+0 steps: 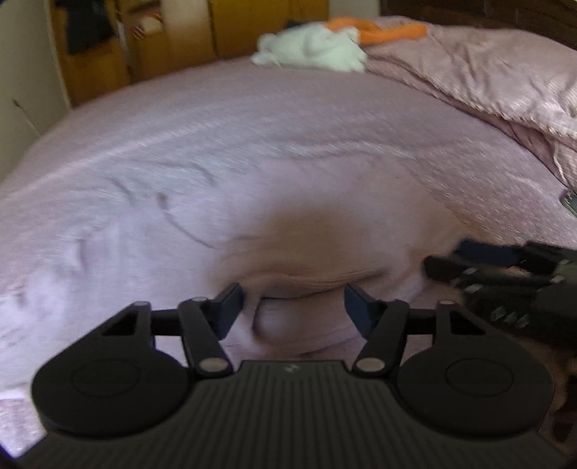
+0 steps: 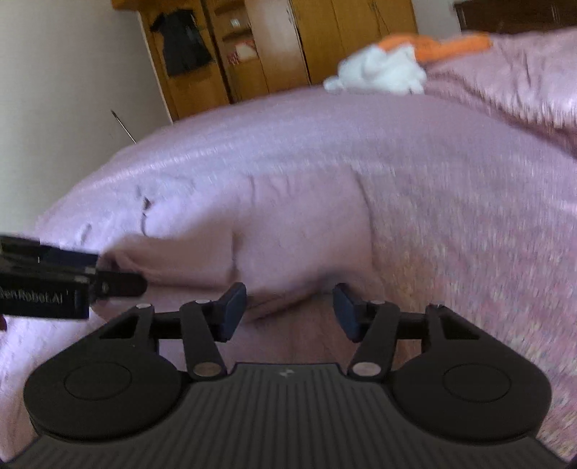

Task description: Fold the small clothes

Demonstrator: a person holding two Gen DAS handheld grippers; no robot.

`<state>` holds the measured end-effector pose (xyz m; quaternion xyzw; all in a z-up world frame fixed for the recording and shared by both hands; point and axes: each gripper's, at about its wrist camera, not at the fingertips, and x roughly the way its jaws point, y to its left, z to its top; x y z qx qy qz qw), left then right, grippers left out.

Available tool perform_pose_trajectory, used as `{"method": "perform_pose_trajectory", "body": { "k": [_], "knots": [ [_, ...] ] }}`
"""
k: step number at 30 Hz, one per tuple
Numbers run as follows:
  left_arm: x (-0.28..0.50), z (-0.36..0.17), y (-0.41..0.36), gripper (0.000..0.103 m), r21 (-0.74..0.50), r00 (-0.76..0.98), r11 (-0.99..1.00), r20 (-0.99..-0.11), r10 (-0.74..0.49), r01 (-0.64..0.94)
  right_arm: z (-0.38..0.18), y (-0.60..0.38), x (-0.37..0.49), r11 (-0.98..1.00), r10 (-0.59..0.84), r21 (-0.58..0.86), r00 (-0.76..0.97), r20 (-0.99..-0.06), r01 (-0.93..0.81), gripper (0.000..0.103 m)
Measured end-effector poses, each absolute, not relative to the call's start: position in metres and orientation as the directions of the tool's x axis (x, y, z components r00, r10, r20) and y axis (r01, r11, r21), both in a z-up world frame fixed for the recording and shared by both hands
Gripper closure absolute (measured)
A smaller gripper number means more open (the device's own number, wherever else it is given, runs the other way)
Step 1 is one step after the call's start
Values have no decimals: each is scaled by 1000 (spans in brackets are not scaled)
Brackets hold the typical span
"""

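In the left wrist view, the left gripper (image 1: 294,306) hangs low over a pale pink garment (image 1: 324,259) spread on the pink bedspread (image 1: 252,119), its 2 jaws standing moderately apart with a bunched fold of the cloth between them; the pads do not appear to press on it, though blur keeps this from being certain. The right gripper (image 1: 468,263) enters from the right edge, near the garment's right side, too smeared to read there. At the far end of the bed lie a white cloth heap (image 1: 313,50) and an orange item (image 1: 389,30), well apart from the work. In the right wrist view, the right gripper (image 2: 290,306) also stands part open above the garment's (image 2: 288,231) near edge, nothing clamped between its pads, while the left gripper (image 2: 119,283) reaches in from the left with its fingertips at the garment's left fold. The bedspread (image 2: 468,216) is nearly the same colour as the garment, and a wooden wardrobe (image 2: 324,39) stands behind. The risk from here, as a judgement: because cloth and cover match so closely, either gripper could pinch the bedspread along with the garment and drag it up, or catch only 1 layer of the fold, so the fold slips apart when lifted. Uneven grips on the 2 sides would skew the crease.
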<state>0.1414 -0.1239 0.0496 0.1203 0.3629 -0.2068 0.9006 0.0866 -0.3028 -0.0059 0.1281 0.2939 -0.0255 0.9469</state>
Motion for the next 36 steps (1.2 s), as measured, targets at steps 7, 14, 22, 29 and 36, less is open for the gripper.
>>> {"method": "perform_pose_trajectory", "body": {
  "k": [7,14,22,29,36],
  "knots": [
    [155,31,-155,38,205,653,823,-718,-241,530,-17,-299,82,973,25,207,851,-525,100,40],
    [145,32,-165,37,300,690,778,-688,-225,552,-19,-304,78,965,43,243,860,-508,95,40],
    [149,13,-187,38,411,718,720,-674,-173,559,-20,-307,75,957,58,276,867,-495,93,39],
    [152,16,-182,94,351,706,744,-672,-223,569,-19,-307,75,961,51,261,868,-494,92,39],
    [158,66,-133,95,238,816,897,-544,-195,372,-20,-304,75,965,42,246,867,-497,95,39]
  ]
}}
